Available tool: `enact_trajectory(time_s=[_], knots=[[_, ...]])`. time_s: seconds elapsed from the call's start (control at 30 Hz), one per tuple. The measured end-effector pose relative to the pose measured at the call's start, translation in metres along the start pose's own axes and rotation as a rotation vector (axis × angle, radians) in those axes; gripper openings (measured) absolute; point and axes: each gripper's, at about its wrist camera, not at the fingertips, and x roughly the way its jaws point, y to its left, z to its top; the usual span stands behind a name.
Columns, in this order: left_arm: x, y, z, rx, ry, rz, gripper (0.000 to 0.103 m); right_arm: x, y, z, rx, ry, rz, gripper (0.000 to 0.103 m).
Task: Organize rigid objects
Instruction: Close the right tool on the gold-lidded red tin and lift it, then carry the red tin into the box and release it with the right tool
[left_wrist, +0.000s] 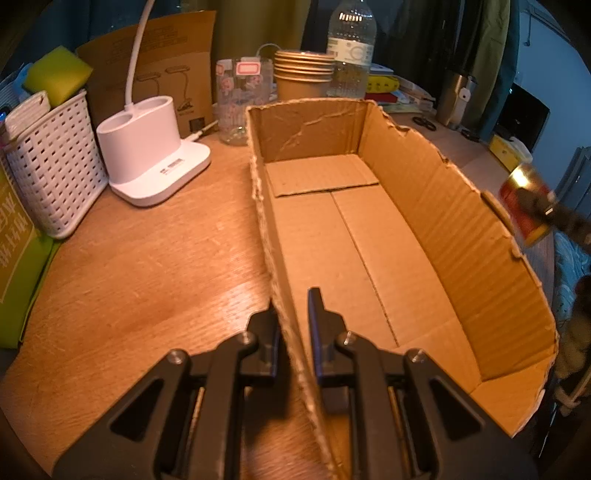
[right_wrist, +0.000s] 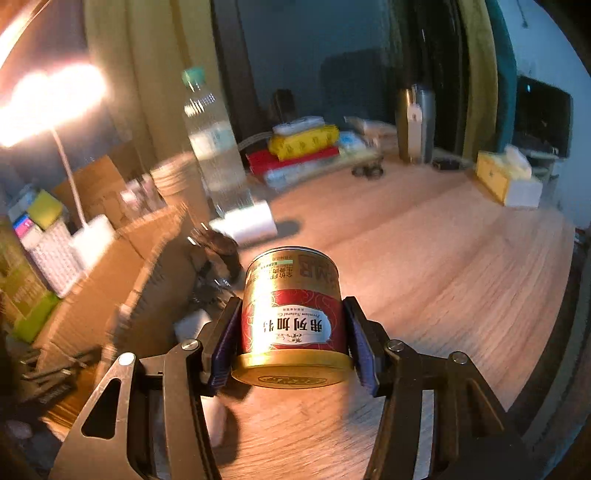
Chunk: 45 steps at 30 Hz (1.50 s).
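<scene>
Cardboard box (left_wrist: 369, 236): empty, wall pinched by left hand-held gripper (left_wrist: 293, 332). Tin can (right_wrist: 291, 317): clamped in right hand-held gripper (right_wrist: 291, 347), above desk (right_wrist: 443, 277); placement pending.

Readable text is mostly on the red-and-gold can (right_wrist: 293, 317), seen upside down in the right wrist view: four large Chinese characters on a white band, roughly "弗列加特", with small script "Premium Natural" beside them. Smaller Chinese print sits on its gold upper part, too small to read, and the embossed oval on its end is illegible. In the left wrist view, white Chinese characters run down the green box (left_wrist: 13, 243), unreadable at this angle. Water bottle label (left_wrist: 351, 50) and lamp base (left_wrist: 168, 173) print: blurred.
</scene>
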Motion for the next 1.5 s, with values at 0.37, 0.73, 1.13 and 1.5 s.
enact_trajectory(time_s=[0.37,0.73,1.13,1.5], knots=[[-0.001,0.001,0.0,-0.006,0.001,-0.005,0.013,-0.029,0.057,0.012,-0.112,-0.075,0.121,0.057],[-0.001,0.001,0.0,-0.006,0.001,-0.006,0.013,-0.03,0.104,0.004,-0.194,-0.06,0.237,0.057],[0.0,0.002,-0.001,-0.013,0.003,-0.014,0.013,-0.008,0.125,-0.017,-0.224,0.043,0.294,0.057],[0.0,0.002,0.0,-0.013,0.003,-0.015,0.013,0.0,0.126,-0.025,-0.239,0.079,0.286,0.057]])
